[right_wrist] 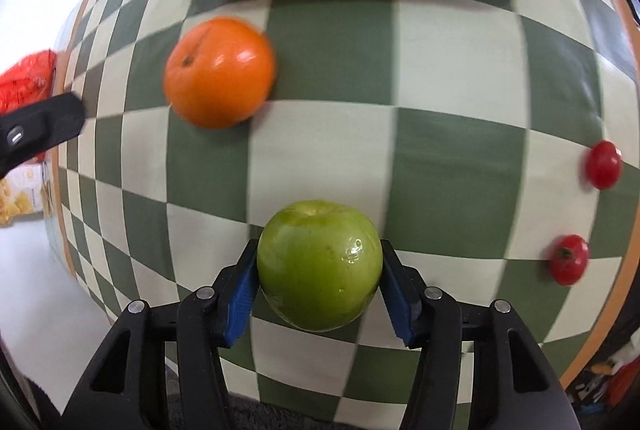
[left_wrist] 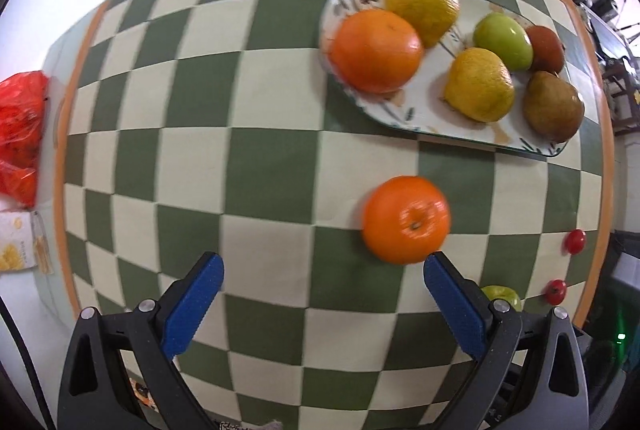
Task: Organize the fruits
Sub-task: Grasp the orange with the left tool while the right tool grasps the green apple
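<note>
My right gripper (right_wrist: 320, 270) is shut on a green apple (right_wrist: 319, 266), which also shows low in the left wrist view (left_wrist: 502, 296). A loose orange (left_wrist: 406, 220) lies on the checked tablecloth just ahead of my open, empty left gripper (left_wrist: 324, 278), near its right finger; it also shows in the right wrist view (right_wrist: 220, 71). A patterned plate (left_wrist: 424, 101) at the far right holds an orange (left_wrist: 376, 49), two yellow citrus fruits, a green apple (left_wrist: 504, 39), a red fruit and a brown pear (left_wrist: 554, 105).
Two small red tomatoes (right_wrist: 603, 164) (right_wrist: 569, 259) lie near the table's right edge. A red plastic bag (left_wrist: 20, 133) and a snack packet (left_wrist: 16, 246) sit beyond the left edge. The left gripper's body (right_wrist: 36, 129) shows at the right view's left.
</note>
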Demonstrator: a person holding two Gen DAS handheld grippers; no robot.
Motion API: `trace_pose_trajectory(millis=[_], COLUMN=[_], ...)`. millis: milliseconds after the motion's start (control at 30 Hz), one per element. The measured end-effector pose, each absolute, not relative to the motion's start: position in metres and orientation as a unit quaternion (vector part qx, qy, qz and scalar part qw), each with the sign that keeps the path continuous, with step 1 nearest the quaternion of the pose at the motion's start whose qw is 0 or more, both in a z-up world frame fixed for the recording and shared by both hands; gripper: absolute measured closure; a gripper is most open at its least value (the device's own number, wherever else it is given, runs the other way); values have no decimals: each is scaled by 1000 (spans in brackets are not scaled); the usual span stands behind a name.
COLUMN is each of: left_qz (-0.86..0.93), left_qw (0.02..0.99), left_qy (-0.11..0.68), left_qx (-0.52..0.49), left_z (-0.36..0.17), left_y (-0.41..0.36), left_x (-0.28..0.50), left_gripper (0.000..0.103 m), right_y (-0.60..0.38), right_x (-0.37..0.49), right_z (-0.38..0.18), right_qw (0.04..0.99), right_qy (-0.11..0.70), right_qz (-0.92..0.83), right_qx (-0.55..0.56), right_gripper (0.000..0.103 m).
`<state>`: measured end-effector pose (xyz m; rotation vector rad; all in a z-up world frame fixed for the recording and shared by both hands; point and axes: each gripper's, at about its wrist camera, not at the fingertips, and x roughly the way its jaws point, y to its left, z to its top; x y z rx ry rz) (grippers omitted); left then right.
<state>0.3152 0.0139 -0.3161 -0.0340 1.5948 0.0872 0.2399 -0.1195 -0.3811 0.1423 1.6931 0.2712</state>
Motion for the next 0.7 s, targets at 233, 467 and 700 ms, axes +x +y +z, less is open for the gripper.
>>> trace_pose_trajectory(millis=[233,467,700], left_qz=[-11,-20,-12], left_qw=[666,664,656], left_qy=[746,747,755], left_qx=[-1,24,-14], left_z=[-359,-373,-373], left_y=[-23,-39,-30], left_x=[340,334,302], left_gripper=[1,42,42], right_y=[-170,-180,-188], right_x=[260,263,264], right_z=[-377,-386,-381], right_qw=[664,661,654], right_qy=[738,740,741], right_qz=[75,70,80], right_qx=[98,101,129], right_gripper=[44,44,34])
